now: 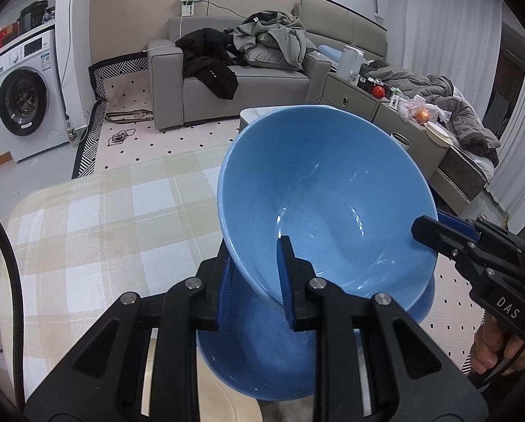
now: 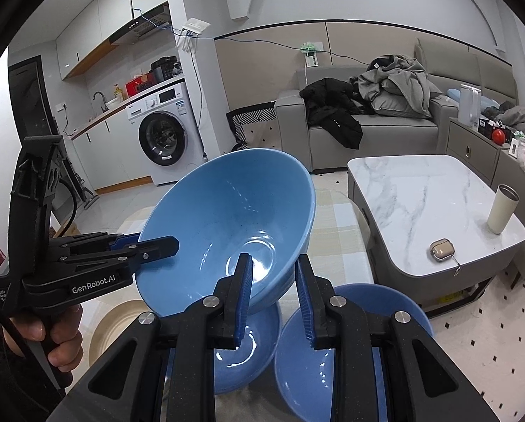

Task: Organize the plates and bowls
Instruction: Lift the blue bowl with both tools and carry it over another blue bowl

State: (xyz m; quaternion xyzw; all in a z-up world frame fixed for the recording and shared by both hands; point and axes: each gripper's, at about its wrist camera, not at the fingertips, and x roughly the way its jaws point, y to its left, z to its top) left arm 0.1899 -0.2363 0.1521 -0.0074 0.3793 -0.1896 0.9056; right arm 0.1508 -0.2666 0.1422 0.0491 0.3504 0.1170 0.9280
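Black linkage arms and blue pads are filling the foreground of both wrist views. Between them the left gripper [image 1: 257, 274] is pinching the near rim of a big blue bowl [image 1: 332, 193], its fingers [image 1: 285, 274] drawn narrow, one pad inside the wall and one outside. On the opposite rim the right gripper [image 2: 274, 299] is clamping the same bowl, one pad inside and one behind the wall, likewise narrow. Both are carrying it tilted, mouth facing the cameras, clear of the checked cloth covering the table [image 1: 97, 218].

Beneath it, near the table's front edge, a second blue bowl [image 2: 248, 348] is sitting upright, and a third blue bowl [image 2: 336, 351] is standing just beside it toward the right. A cream plate [image 2: 115, 330] is lying flat toward the left, partly hidden behind the left gripper's handle. One hand [image 2: 57, 337] is wrapping that handle; the other hand [image 1: 491, 348] is showing at the edge of the left wrist view.

A marble coffee table [image 2: 420, 190] is standing just beside the table's right edge.
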